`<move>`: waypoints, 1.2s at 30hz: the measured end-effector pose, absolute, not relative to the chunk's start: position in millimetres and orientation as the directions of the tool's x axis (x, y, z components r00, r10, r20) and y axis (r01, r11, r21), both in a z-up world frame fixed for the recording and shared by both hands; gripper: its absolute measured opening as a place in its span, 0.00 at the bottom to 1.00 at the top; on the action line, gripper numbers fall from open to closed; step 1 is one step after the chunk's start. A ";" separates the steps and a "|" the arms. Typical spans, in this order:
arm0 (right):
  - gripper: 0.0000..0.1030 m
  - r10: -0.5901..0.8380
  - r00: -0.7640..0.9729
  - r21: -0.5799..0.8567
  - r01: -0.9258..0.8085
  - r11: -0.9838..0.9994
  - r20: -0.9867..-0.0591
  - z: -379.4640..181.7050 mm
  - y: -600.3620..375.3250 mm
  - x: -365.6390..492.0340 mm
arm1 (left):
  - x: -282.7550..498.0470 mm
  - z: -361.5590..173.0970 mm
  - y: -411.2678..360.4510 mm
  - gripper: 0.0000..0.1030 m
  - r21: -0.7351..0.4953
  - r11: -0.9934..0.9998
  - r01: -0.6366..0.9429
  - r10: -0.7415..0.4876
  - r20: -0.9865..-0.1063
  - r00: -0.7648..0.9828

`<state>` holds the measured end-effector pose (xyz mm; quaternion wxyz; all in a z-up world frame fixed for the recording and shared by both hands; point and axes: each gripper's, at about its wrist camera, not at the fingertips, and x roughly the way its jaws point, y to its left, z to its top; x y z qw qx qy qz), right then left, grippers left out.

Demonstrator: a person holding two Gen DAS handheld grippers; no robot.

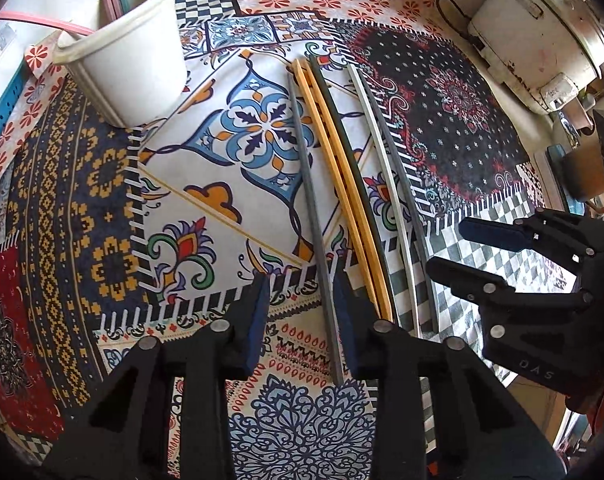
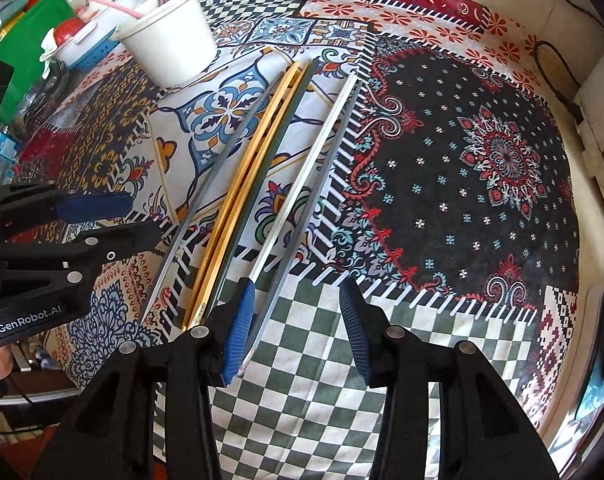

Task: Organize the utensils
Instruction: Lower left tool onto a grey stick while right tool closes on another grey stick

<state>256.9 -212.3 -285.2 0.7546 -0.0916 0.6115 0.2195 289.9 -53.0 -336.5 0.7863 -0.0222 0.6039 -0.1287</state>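
Note:
Several chopsticks lie side by side on the patterned tablecloth (image 1: 82,200): a grey one (image 1: 305,184), two yellow ones (image 1: 333,168), a dark green one (image 1: 351,160), a white one (image 1: 381,168) and a dark grey one (image 1: 403,188). My left gripper (image 1: 302,292) points down with its jaws apart; the grey chopstick runs between them, close to the right pad (image 1: 345,320). My right gripper (image 2: 296,292) is open over the near end of the dark grey chopstick (image 2: 302,232), which passes just inside its left pad (image 2: 240,328). A white cup (image 1: 134,60) stands upright at the back left.
A white rice cooker (image 1: 541,32) sits at the back right with a black cable (image 2: 553,80) beside it. A blue basket (image 1: 2,120) is at the far left. The table's edge runs near the lower right.

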 end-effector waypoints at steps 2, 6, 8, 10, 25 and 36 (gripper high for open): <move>0.39 0.213 0.147 0.125 -0.453 0.883 -0.966 -289.4 -209.9 253.2 | 288.5 -340.9 -56.9 0.20 -0.192 0.963 0.187 -0.232 -0.946 0.224; 0.33 0.189 0.155 0.096 -0.466 0.879 -0.970 -294.8 -211.1 246.5 | 287.7 -348.3 -62.7 0.12 -0.195 0.961 0.197 -0.235 -0.949 0.208; 0.23 0.170 0.170 0.071 -0.476 0.877 -0.971 -294.8 -213.7 243.8 | 287.8 -349.8 -62.3 0.12 -0.210 0.958 0.194 -0.250 -0.946 0.207; 0.14 0.162 0.173 0.063 -0.473 0.879 -0.971 -294.5 -219.7 244.0 | 288.4 -350.4 -60.6 0.04 -0.195 0.962 0.189 -0.234 -0.950 0.209; 0.06 0.149 0.134 0.097 -0.333 0.938 -0.980 -292.9 -319.5 276.8 | 288.8 -350.6 -0.9 0.04 -0.210 0.975 0.080 -0.220 -0.964 0.152; 0.07 0.221 0.122 0.170 -0.332 0.928 -0.968 -285.8 -322.6 342.9 | 333.3 -345.8 -10.8 0.05 -0.175 0.979 0.107 -0.189 -0.972 0.142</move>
